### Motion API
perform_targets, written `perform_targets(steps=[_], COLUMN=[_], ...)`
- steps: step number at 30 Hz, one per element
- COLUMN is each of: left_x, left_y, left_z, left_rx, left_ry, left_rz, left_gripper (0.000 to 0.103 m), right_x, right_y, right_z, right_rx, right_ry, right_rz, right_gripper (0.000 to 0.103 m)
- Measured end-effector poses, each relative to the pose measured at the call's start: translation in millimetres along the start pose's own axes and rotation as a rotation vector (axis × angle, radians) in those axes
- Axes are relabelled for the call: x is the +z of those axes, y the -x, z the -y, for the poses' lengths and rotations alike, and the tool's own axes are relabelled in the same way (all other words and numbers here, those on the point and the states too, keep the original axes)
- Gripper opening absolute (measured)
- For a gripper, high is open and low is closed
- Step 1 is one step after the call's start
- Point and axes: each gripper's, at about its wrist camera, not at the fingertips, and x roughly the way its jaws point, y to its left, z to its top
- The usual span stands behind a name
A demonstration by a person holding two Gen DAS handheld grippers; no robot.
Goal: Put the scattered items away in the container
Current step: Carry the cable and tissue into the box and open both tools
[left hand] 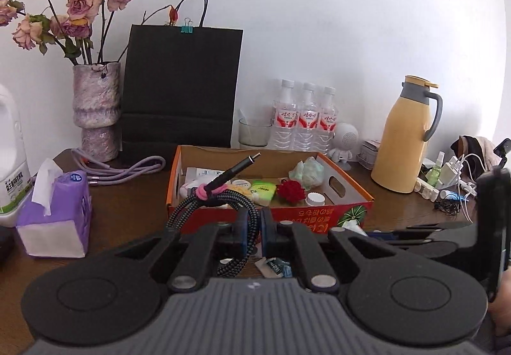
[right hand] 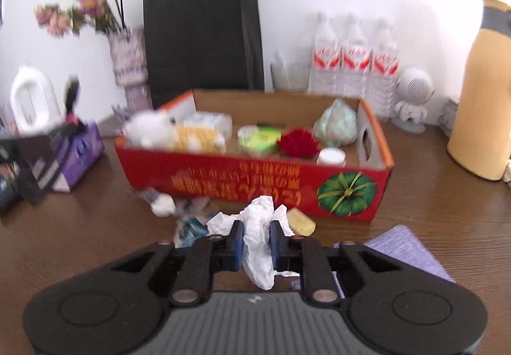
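Note:
A red and orange cardboard box [left hand: 319,214] [right hand: 223,173] stands mid-table and holds a red flower, green packets, a white lid and a plush toy. My left gripper [left hand: 254,220] is shut on a coiled braided black cable [left hand: 220,195] bound with a pink tie, lifted just in front of the box; its plug sticks up. My right gripper [right hand: 257,233] is shut on a crumpled white tissue [right hand: 258,243] in front of the box. Small wrappers [right hand: 188,224], a white wad [right hand: 163,206] and a yellow piece [right hand: 301,220] lie on the table by the box front.
Behind the box stand a black paper bag [left hand: 182,93], a vase of dried roses [left hand: 95,112], three water bottles [left hand: 303,118], a glass and a yellow jug [left hand: 405,137]. A purple tissue pack [left hand: 60,214] sits left, a purple mat [right hand: 412,249] right, chargers far right.

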Motion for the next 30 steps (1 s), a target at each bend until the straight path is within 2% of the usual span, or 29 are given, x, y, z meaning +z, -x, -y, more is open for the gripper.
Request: perform_targets(steps=[6,13,16,19,23,26,30], left_x=[-6.3,-34.5,-55.0,-78.7,-94.4,-95.2,-81.5], left_y=[21.4,48.9,69.3,88.8,104.4,104.4,85.8], left_z=[29.4,56.8,71.1,80.9,80.2,81.4,75.8], left_rx=[0.006,-0.005,0.030,0.048,0.043,0.073,0.068], left_ry=[-0.033,-0.026,-0.063,-0.096,-0.068,-0.078,-0.059], left_rz=[0.040,0.032,0.045,0.034,0.003,0.019,0.018], left_gripper=[0.008,0.008,0.008,0.008,0.008,0.008,0.008], right_x=[8.1,-18.0,-37.6,-65.9,-98.3,-103.6,-90.6], right_y=[65.3,118.6,134.7,148.5,160.9,158.8,149.5], right_z=[10.3,0.8,-10.9,-23.0,-34.4,-36.5,-33.1], right_rx=[-0.055,-0.048,-0.049,-0.054,-0.050,-0.037,-0.025], right_ry=[-0.029,-0.018,-0.006,0.026,0.047,0.041,0.036], right_rz=[0.135,0.227,0.254,0.276,0.274,0.265,0.271], right_gripper=[0.016,0.016,0.016,0.016,0.016,0.016,0.016])
